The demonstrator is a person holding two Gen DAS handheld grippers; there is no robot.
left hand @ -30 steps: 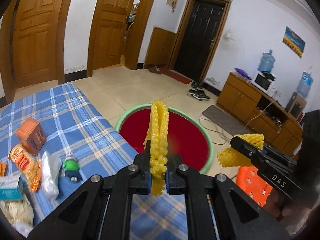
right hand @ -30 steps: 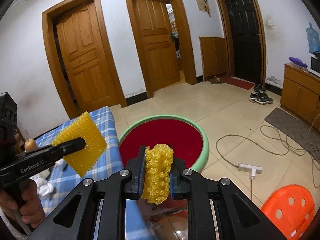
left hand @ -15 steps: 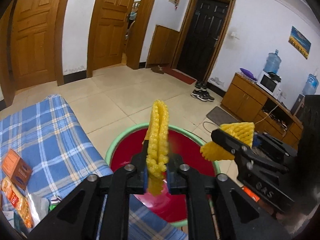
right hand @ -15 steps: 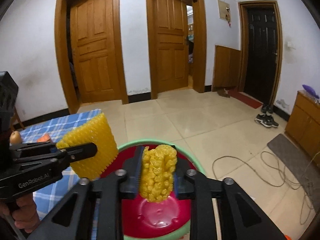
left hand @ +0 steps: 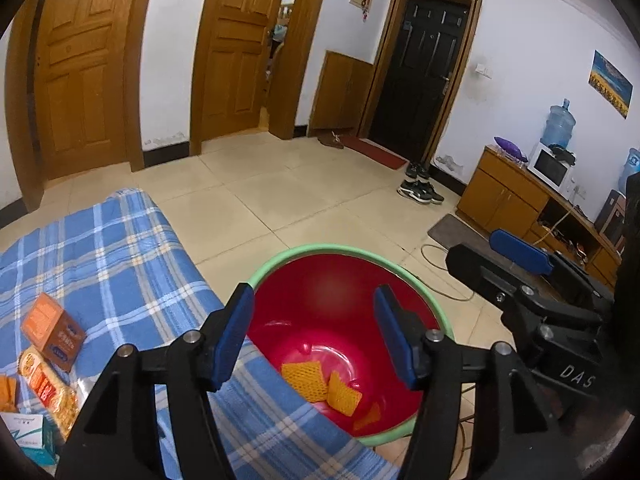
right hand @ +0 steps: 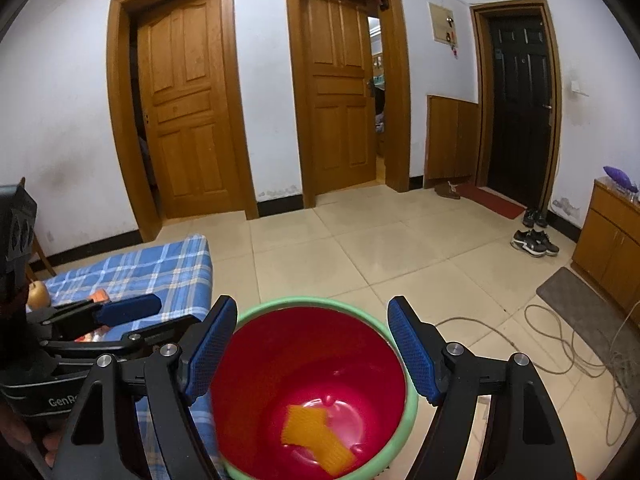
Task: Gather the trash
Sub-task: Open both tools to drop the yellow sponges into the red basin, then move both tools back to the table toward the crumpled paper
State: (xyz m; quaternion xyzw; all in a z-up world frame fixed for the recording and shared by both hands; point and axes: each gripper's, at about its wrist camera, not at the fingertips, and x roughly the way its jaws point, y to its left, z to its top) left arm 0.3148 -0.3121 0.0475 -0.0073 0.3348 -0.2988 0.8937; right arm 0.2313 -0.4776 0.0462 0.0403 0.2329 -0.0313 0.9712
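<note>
Both hand-held grippers, left (left hand: pixel 314 334) and right (right hand: pixel 310 350), are opening with nothing between them above the red green-rimmed plastic basin (left hand: pixel 400 276), where yellow foam-net pieces (left hand: pixel 306 380) lie. Remaining wrappers (left hand: pixel 44 384) sit on the blue plaid bed (left hand: pixel 104 248), nearer the left one.

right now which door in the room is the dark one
The black door at far right, beyond the shoes; the other two doors are light brown wood.

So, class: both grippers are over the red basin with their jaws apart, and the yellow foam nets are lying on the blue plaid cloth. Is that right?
Not quite. The yellow foam nets lie in the bottom of the red basin, not on the blue plaid cloth; both wrist views show it. The left gripper and right gripper are indeed opening, with nothing between them.
</note>
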